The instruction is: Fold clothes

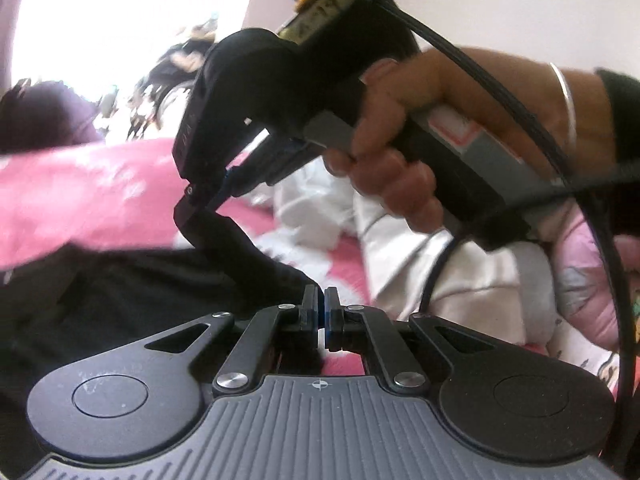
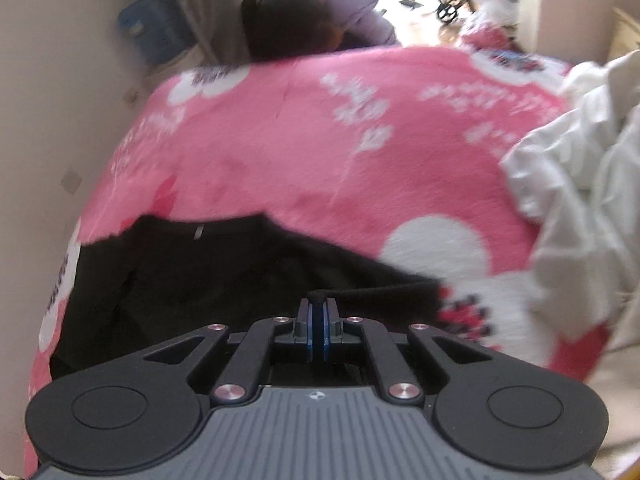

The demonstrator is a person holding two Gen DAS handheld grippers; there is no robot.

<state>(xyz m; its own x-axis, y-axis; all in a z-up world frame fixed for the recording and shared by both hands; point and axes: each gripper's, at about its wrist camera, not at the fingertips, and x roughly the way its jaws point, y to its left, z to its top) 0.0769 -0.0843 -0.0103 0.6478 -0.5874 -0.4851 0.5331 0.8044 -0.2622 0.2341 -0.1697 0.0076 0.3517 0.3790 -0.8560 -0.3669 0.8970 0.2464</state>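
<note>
1. The left hand-held gripper (image 1: 322, 300) has its jaws pressed together on an edge of the black garment (image 1: 132, 292), which runs up into the pads from the lower left of the left wrist view.
2. The right hand-held gripper (image 2: 319, 304) is likewise clamped on a thin rolled edge of the same black garment (image 2: 224, 276); a dark fold sits pinched at its fingertips.
3. In the left wrist view the other hand-held gripper appears just ahead, held by the person's hand (image 1: 396, 160), with a strip of black cloth hanging taut from its tip down toward the left jaws. So the two grips sit close together on one edge, not at far corners.
4. The bulk of the garment lies to the left of both grippers, spread on the pink blanket (image 2: 304, 148) covering the bed; its long axis seems to run leftward across the right wrist view, toward the near left edge of the bed.
5. A heap of white clothes (image 2: 580, 184) lies to the right, apart from the black one.
6. Judging from this, the coming fold turns on carrying the pinched edge leftward over the spread body; both hands seem equally near.
</note>
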